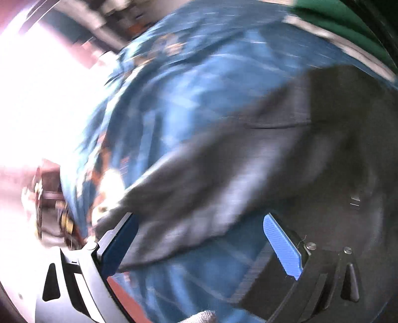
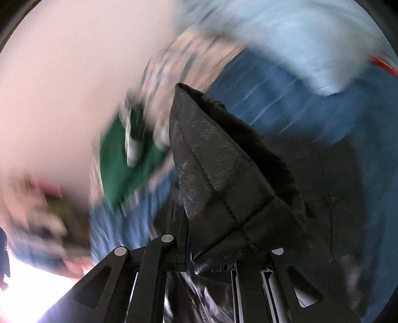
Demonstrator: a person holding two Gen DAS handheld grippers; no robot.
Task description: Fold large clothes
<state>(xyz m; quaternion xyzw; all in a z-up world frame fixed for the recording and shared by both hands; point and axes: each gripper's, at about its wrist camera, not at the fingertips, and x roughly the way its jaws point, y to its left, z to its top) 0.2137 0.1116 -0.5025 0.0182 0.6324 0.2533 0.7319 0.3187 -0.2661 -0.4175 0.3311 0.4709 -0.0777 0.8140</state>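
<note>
A large dark grey garment (image 1: 248, 154) lies spread over a blue patterned cloth (image 1: 189, 82). My left gripper (image 1: 199, 238) is open above the garment's lower edge, its blue pads (image 1: 281, 246) apart with nothing between them. In the right wrist view, my right gripper (image 2: 199, 253) is shut on a folded corner of the dark garment (image 2: 223, 174), which stands up as a peak over the fingers. The rest of the garment (image 2: 323, 186) lies on the blue cloth (image 2: 286, 99) to the right. Both views are blurred by motion.
A green item (image 2: 124, 164) lies at the left of the blue cloth, and shows at the top right of the left wrist view (image 1: 343, 22). A pale blue fabric (image 2: 311, 44) lies at the far side. Bright window glare (image 1: 37, 87) fills the left.
</note>
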